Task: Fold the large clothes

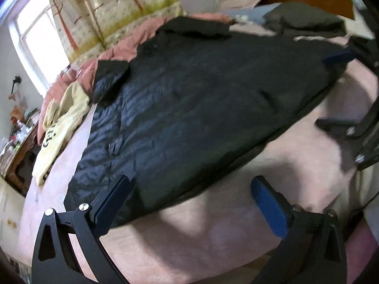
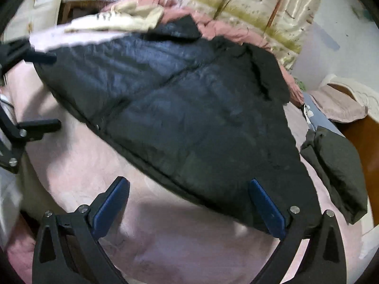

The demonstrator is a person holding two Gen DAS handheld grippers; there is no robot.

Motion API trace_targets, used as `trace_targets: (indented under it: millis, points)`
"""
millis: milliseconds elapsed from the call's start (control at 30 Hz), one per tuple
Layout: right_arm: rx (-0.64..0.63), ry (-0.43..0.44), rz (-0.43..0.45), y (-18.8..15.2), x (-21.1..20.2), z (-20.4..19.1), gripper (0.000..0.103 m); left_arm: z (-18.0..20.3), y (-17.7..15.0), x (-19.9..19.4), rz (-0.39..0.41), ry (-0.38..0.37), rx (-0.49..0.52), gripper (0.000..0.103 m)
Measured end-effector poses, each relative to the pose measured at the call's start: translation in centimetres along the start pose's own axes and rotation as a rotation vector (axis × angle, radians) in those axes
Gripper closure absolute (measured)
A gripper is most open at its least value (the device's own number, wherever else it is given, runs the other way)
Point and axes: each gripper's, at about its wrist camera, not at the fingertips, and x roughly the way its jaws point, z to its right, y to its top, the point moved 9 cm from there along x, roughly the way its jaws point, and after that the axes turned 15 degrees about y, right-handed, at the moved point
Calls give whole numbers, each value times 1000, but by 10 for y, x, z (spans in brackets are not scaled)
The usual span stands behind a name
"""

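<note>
- Left wrist view shows the large black quilted puffer jacket (image 1: 201, 108) spread flat on the pale pink bed sheet (image 1: 213, 232), its near hem running across just ahead of the left gripper (image 1: 189, 203).
- The left gripper's fingers (image 1: 113, 201) stand wide apart with nothing between them; one tip hangs over the jacket's near corner, the other over bare sheet.
- Right wrist view shows the same jacket from the other side, with the right gripper (image 2: 189, 203) above the opposite end of the hem. Its fingers (image 2: 267, 208) are also spread wide and empty.
- A cream printed sweatshirt (image 1: 59, 127) lies crumpled beyond the jacket, near a bunched pink quilt (image 1: 113, 52); a folded dark olive garment (image 2: 336, 172) rests at the bed's far side, apart from the jacket.
- Judged from this, the step in hand is the approach to the hem: both grippers are placed to take its two corners, and no fold is visible yet.
- The next move calls for lowering each gripper until a corner sits between the pads, then closing on all the padded layers together, since slick, thick fabric may slip.
</note>
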Motion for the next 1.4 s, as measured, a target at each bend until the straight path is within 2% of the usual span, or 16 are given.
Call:
trace_targets:
  millis: [67, 167, 200, 233, 267, 333, 533, 633, 767, 933, 1033, 1100, 1133, 1167, 1267, 1400]
  points:
    - [34, -57, 22, 0, -1, 13, 0, -11, 5, 8, -9, 16, -65, 1]
    - [89, -167, 17, -3, 3, 39, 8, -36, 4, 21, -27, 119, -147, 26]
    - [137, -157, 27, -5, 1, 50, 16, -47, 0, 26, -48, 138, -178, 56]
    - [171, -139, 40, -4, -1, 56, 39, -56, -4, 30, -70, 138, -214, 86]
    - [202, -121, 54, -4, -5, 63, 58, -65, -6, 31, -85, 108, -262, 88]
    - [234, -121, 86, -4, -17, 74, 67, -77, -1, 22, -55, 44, -329, 88]
    - [245, -119, 142, 33, -42, 110, 67, -100, 44, 21, -25, 71, -319, 76]
    - [230, -147, 107, 63, -26, 132, 66, -110, 70, 45, -37, 113, -292, 66]
    - [251, -154, 64, 81, 14, 154, 59, -116, 81, 104, -99, 45, -354, 66]
    - [351, -85, -30, 59, 78, 165, 58, -101, 60, 158, -176, 27, -355, 49]
    - [398, -63, 6, 55, 77, 172, 44, -103, 61, 155, -136, 42, -363, 45]
    - [425, -169, 75, 53, 57, 191, 19, -117, 68, 139, -55, 83, -392, 28]
    - [441, -207, 114, 52, 46, 198, 13, -127, 69, 127, -13, 110, -411, 10]
    - [453, -241, 152, 50, 33, 203, 13, -138, 70, 114, 25, 142, -432, 3]
    - [466, -391, 253, 46, -4, 225, 13, -160, 64, 92, 100, 234, -434, 0]
    - [429, -626, 338, 49, -45, 233, 13, -185, 57, 87, 103, 328, -514, 0]
